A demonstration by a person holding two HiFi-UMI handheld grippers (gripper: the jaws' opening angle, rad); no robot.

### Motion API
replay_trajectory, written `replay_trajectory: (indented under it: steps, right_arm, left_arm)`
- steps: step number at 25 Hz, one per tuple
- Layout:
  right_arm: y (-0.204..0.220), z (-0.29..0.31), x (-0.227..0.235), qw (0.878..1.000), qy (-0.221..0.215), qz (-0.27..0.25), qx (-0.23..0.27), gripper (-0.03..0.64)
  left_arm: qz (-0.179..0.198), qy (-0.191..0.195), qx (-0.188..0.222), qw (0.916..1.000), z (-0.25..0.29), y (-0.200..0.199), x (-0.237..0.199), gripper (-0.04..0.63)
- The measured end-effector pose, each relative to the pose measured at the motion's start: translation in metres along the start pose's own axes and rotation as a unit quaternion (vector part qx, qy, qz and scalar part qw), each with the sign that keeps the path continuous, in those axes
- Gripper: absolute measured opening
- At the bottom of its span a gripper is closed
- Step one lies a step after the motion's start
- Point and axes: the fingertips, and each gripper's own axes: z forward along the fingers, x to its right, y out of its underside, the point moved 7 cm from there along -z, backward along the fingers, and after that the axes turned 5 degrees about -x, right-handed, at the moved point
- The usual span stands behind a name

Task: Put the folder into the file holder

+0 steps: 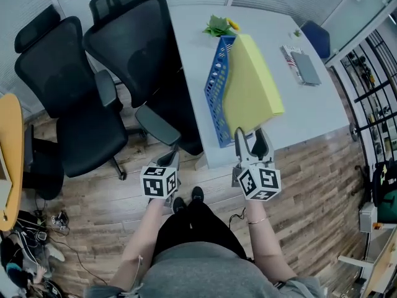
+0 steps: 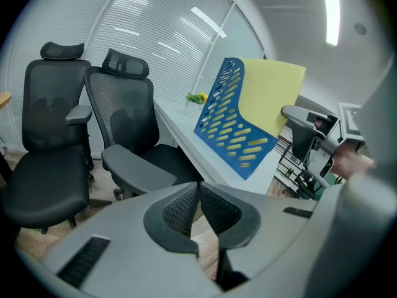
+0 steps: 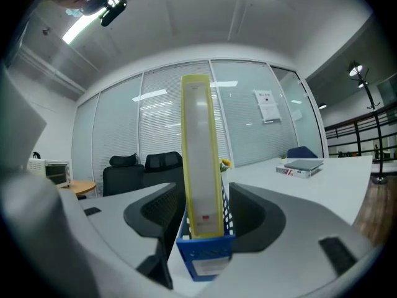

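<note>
Jaws, head view: right gripper wide, just short of folder standing in file holder at table's near edge. Left gripper view: left gripper closed, empty. Right gripper view: pads clear of folder; placement looks done, only retreat left.

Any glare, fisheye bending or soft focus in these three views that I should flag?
Head view: evenly lit, mild barrel bend, the yellow folder sharp. Left gripper view: strong fisheye with dark corners, a ceiling strip light blown out. Right gripper view: same fisheye, near jaws soft, the blue plastic file holder readable.
</note>
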Motion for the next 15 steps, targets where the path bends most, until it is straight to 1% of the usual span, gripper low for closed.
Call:
replay_trajectory:
  steps: [4, 8, 15]
  right_arm:
    - [0.02, -0.017, 0.001, 0.999, -0.006, 0.014, -0.047, 0.239]
    - [0.037, -0.035, 0.003, 0.996, 0.0, 0.032, -0.083, 0.228]
    - [0.066, -0.055, 0.0, 0.988, -0.006, 0.085, -0.129, 0.16]
  left_arm:
    - [0.004, 0.005, -0.001, 1.0, 0.0, 0.002, 0.004, 0.032]
    - [0.008, 0.007, 0.001, 0.9999, -0.001, 0.003, 0.008, 0.032]
    - [0.018, 0.006, 0.008, 0.9998, -0.003, 0.001, 0.013, 0.032]
